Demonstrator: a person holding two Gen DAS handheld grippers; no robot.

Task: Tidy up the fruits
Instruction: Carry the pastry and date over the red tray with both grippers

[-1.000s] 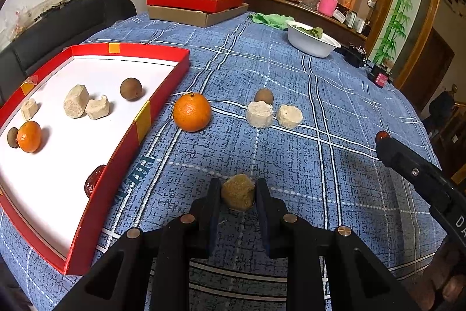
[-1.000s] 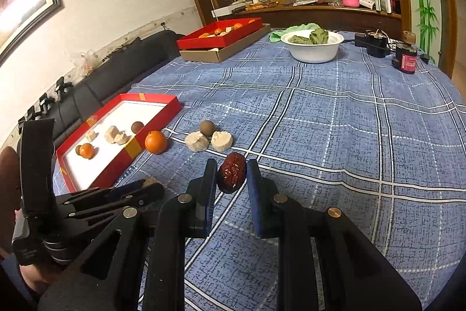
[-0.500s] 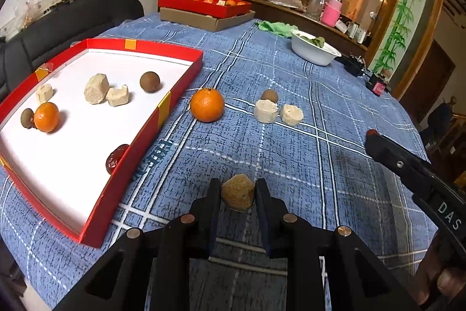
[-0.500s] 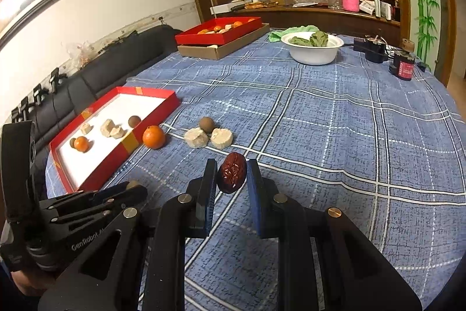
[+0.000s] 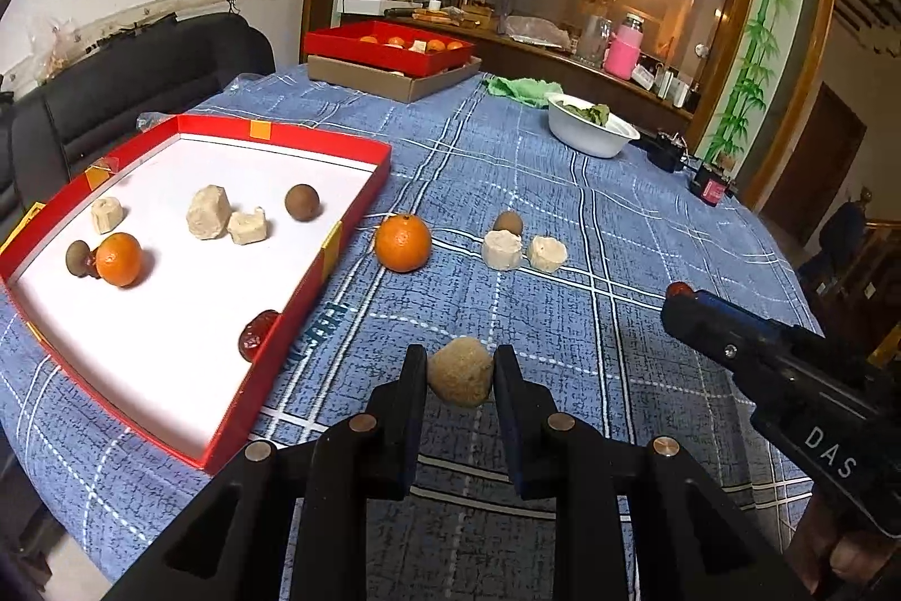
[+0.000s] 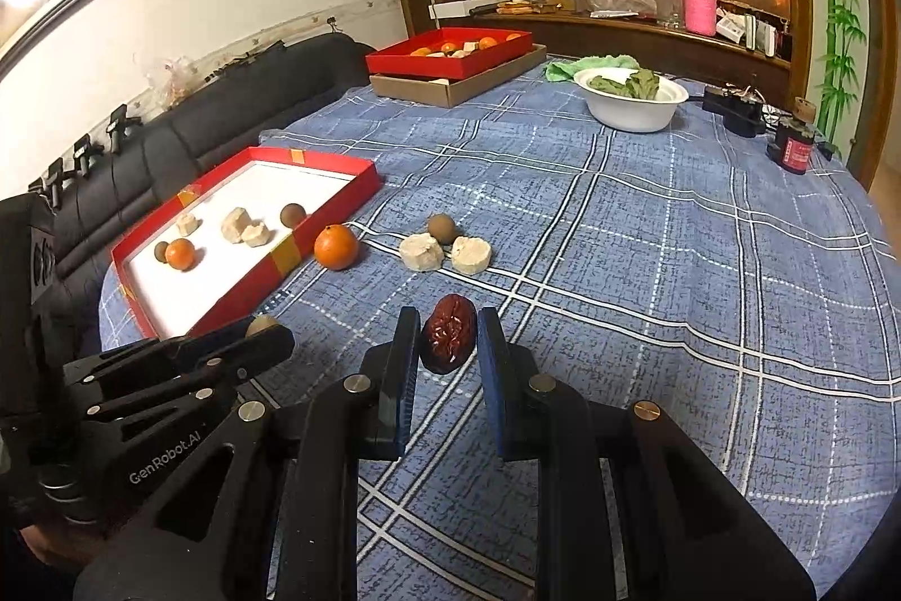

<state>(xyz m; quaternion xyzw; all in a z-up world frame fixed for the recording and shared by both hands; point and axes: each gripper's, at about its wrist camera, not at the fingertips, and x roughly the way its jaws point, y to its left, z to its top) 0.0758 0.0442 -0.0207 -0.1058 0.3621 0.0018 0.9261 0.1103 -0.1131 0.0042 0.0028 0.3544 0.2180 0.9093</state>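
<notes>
My left gripper (image 5: 459, 364) is shut on a tan rough lump (image 5: 460, 379), held above the blue plaid cloth right of the red tray (image 5: 360, 198). My right gripper (image 6: 449, 325) is shut on a dark red date (image 6: 449, 333), above the cloth. The tray holds an orange (image 5: 118, 258), pale chunks (image 5: 208, 219), brown round fruits (image 5: 302, 202) and a red date (image 5: 256, 333) by its near wall. On the cloth lie an orange (image 5: 402, 242), two pale chunks (image 5: 502, 249) and a brown round fruit (image 5: 508, 222). The right gripper shows in the left wrist view (image 5: 678, 291), the left gripper in the right wrist view (image 6: 262, 328).
At the table's far end a second red tray with fruit on a cardboard box (image 6: 450, 54), a green cloth (image 6: 585, 64), a white bowl of greens (image 6: 630, 97) and small dark devices (image 6: 791, 142). A black sofa (image 6: 197, 122) runs along the left.
Both grippers have risen and pulled back a little, each keeping its piece; more of the tray and table shows in both views.
</notes>
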